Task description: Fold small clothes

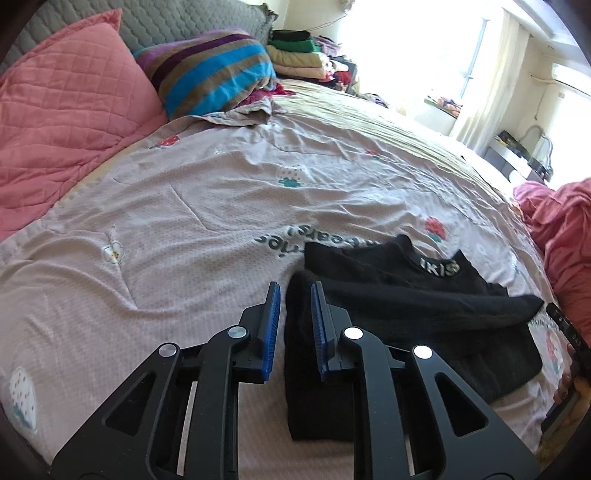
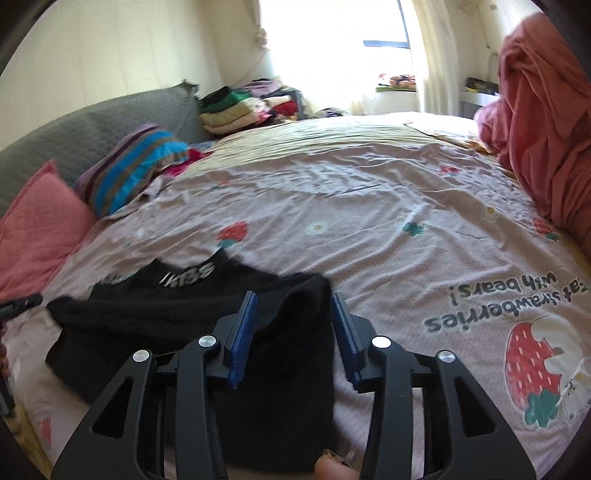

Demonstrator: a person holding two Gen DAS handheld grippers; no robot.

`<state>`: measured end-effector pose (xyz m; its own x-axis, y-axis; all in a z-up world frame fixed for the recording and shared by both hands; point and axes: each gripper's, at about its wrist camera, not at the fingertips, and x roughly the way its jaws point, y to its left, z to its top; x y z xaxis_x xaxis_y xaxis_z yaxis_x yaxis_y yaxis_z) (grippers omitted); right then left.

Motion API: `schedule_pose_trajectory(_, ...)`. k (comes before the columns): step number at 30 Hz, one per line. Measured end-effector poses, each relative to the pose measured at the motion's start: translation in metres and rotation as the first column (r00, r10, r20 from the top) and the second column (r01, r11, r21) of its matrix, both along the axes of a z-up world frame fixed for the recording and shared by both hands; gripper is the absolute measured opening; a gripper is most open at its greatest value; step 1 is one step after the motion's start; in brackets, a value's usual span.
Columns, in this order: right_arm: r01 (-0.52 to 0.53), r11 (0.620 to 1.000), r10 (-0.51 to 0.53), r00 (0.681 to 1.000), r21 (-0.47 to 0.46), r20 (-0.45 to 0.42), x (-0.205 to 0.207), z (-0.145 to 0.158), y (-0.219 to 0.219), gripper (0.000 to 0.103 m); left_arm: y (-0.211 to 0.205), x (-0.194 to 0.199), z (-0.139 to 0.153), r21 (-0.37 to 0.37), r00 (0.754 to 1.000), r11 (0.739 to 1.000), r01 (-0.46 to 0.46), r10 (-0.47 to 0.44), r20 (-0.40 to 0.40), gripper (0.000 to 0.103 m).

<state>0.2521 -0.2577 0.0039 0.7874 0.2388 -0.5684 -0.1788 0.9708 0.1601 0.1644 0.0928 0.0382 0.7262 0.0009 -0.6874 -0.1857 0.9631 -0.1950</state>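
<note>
Black sweater [image 1: 406,321] lay partly folded on the strawberry-print bedspread [image 1: 184,221], white-lettered collar band [image 1: 441,267] turned toward the far side of the bed, one sleeve [image 1: 509,306] stretched sideways across the body. Same sweater [image 2: 207,332] seen from the right wrist camera, folded edge nearest the lens, collar lettering away from it.

Left gripper [image 1: 295,291] hovered at the sweater's left edge, blue pads [image 1: 271,325] spread apart with a narrow gap, nothing pinched between them; one finger over the bedspread, the other over black cloth. Right gripper [image 2: 293,299] poised over the sweater's right edge, pads [image 2: 242,332] spread wide, holding nothing; whether either touched the cloth could not be told.

Beyond the sweater, toward the headboard: pink quilted pillow [image 1: 70,110], striped blanket roll [image 1: 210,74], grey quilted headboard cover [image 1: 166,22]. Farther behind the sweater, by the window, stack of folded clothes [image 1: 295,55]. To the sweater's right, heaped pink blanket [image 2: 543,129]. Printed lettering [image 2: 506,299] on the bedspread right of the sweater, upside down to the right camera.
</note>
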Motion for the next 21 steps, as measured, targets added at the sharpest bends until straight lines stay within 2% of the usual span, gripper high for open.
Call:
schedule_pose_trajectory(5, -0.130, 0.990, 0.128, 0.991, -0.050, -0.044, -0.023, -0.007, 0.029, 0.026, -0.030, -0.014, -0.012, 0.040, 0.996, 0.996, 0.079, -0.078, -0.034, 0.009)
schedule_pose_trajectory(9, -0.202, 0.975, 0.193, 0.977, -0.095, -0.094, -0.030, -0.020, 0.054, 0.025, -0.050, -0.010, -0.033, 0.090, 0.990, 0.989, 0.118, -0.111, -0.088, 0.009)
schedule_pose_trajectory(14, -0.191, 0.965, 0.157, 0.970, -0.179, -0.188, -0.016, -0.048, 0.071, 0.025, -0.063, 0.000, -0.048, 0.146, 0.985, 0.980, 0.137, -0.120, -0.121, 0.009)
schedule_pose_trajectory(18, -0.175, 0.968, 0.140, 0.971, -0.179, -0.196, 0.004, -0.055, 0.078, 0.025, -0.067, 0.017, -0.056, 0.194, 0.981, 0.969, 0.153, -0.125, -0.150, 0.009)
schedule_pose_trajectory(21, -0.163, 0.972, 0.128, 0.971, -0.169, -0.204, 0.023, -0.055, 0.079, 0.025, -0.065, 0.033, -0.054, 0.190, 0.980, 0.970, 0.153, -0.124, -0.155, 0.009)
